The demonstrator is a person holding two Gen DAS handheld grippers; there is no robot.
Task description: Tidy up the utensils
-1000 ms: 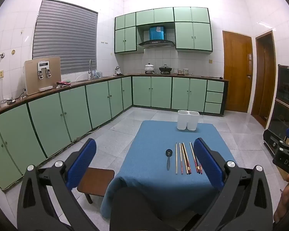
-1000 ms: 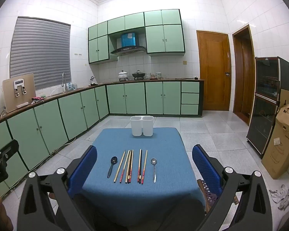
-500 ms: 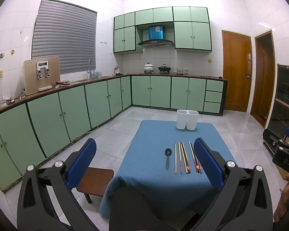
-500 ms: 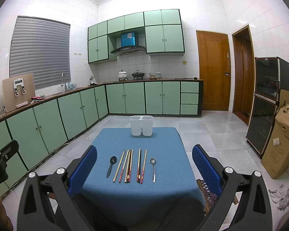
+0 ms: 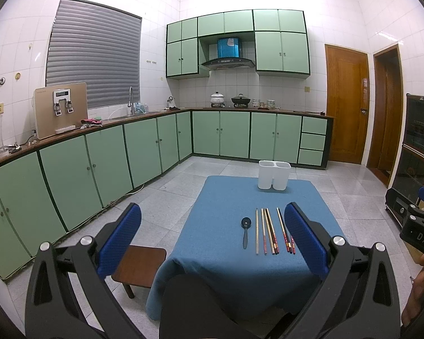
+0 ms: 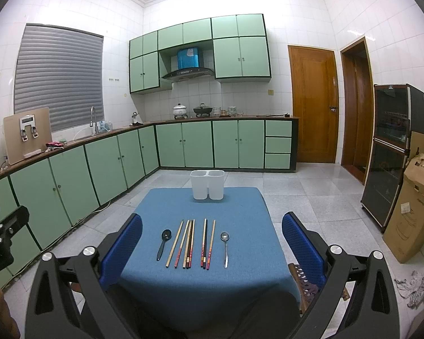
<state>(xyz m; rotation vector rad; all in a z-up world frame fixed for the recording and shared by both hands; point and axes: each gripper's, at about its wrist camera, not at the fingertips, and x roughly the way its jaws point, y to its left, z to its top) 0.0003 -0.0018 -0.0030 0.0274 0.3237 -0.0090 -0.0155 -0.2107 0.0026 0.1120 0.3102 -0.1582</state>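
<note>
A low table under a blue cloth [image 6: 240,203] carries a row of utensils. From left to right lie a black spoon [image 6: 164,243], several chopsticks [image 6: 189,243] and a silver spoon [image 6: 225,247]. At the far edge stands a white two-compartment holder [image 6: 207,184], nothing showing inside it. My right gripper [image 6: 212,245] is open, held above the near side of the table with nothing between its fingers. In the left wrist view the black spoon [image 5: 245,230], chopsticks [image 5: 271,233] and holder [image 5: 274,174] sit right of centre. My left gripper [image 5: 212,234] is open and holds nothing; its right finger [image 5: 305,240] hides the silver spoon.
A small brown stool [image 5: 141,265] stands at the table's left corner. Green cabinets [image 5: 99,163] line the left and back walls. A dark glass-door cabinet [image 6: 393,152] and a cardboard box [image 6: 412,209] stand at the right. A wooden stool [image 6: 305,279] sits by the table's right corner.
Both views have crept slightly; the table and utensils sit a touch higher and further left in frame. Both grippers stay open, and nothing on the table has moved.
</note>
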